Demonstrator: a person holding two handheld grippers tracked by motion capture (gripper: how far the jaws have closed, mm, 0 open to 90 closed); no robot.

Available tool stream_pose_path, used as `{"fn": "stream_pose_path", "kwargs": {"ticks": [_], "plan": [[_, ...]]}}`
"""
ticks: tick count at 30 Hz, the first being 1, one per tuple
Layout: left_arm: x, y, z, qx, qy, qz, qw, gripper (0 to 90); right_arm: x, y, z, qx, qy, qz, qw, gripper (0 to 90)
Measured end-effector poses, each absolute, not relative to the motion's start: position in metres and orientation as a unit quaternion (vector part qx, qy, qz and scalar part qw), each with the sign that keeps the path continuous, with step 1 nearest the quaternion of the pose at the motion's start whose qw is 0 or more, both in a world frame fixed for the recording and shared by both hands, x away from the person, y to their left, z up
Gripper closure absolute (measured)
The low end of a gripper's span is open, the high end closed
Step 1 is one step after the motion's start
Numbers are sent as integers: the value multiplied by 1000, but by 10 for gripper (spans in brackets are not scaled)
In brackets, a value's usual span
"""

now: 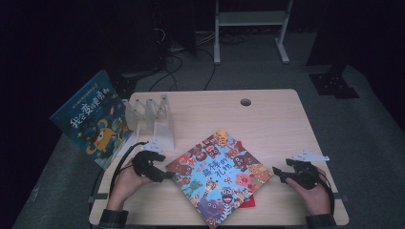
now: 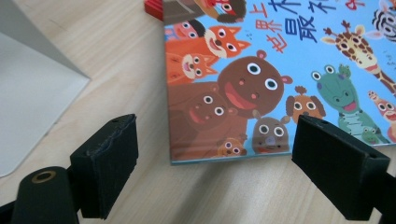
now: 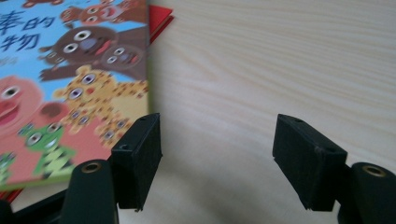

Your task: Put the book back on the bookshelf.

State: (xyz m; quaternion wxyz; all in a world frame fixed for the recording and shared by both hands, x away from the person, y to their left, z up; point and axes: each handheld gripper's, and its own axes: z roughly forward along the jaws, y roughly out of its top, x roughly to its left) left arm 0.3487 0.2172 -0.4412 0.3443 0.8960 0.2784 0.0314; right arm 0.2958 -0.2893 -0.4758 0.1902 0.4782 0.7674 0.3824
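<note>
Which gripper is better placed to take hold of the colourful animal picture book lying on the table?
Probably the left gripper: its open jaws already straddle a corner of the colourful animal picture book. The right gripper, also open, faces mostly bare wooden table beside the book's edge.

Bare desk point(image 1: 267, 114) lies open from twelve to three o'clock. The picture book point(image 1: 218, 175) fills the middle toward six. A clear rack point(image 1: 152, 118) stands at ten, blocking passage there beside the leaning book point(image 1: 91, 118).

The high view is dim with black surroundings; both gripper views are bright, the right one slightly blurred.
</note>
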Motion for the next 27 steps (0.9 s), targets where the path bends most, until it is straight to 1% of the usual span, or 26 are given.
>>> {"fn": "stream_pose_path", "kwargs": {"ticks": [2, 6, 12, 20, 27], "plan": [[349, 213, -447, 899, 272, 18, 344, 134, 291, -289, -477, 471, 772, 384, 185, 315], [347, 206, -453, 902, 268, 9, 338, 135, 283, -287, -479, 457, 783, 383, 177, 315], [344, 203, -457, 903, 276, 11, 329, 125, 283, -281, -483, 446, 791, 382, 169, 313], [340, 203, -459, 901, 279, 0, 332, 121, 293, -280, -483, 449, 788, 385, 171, 327], [334, 201, -459, 902, 275, -10, 332, 116, 314, -277, -481, 454, 788, 375, 179, 328]]}}
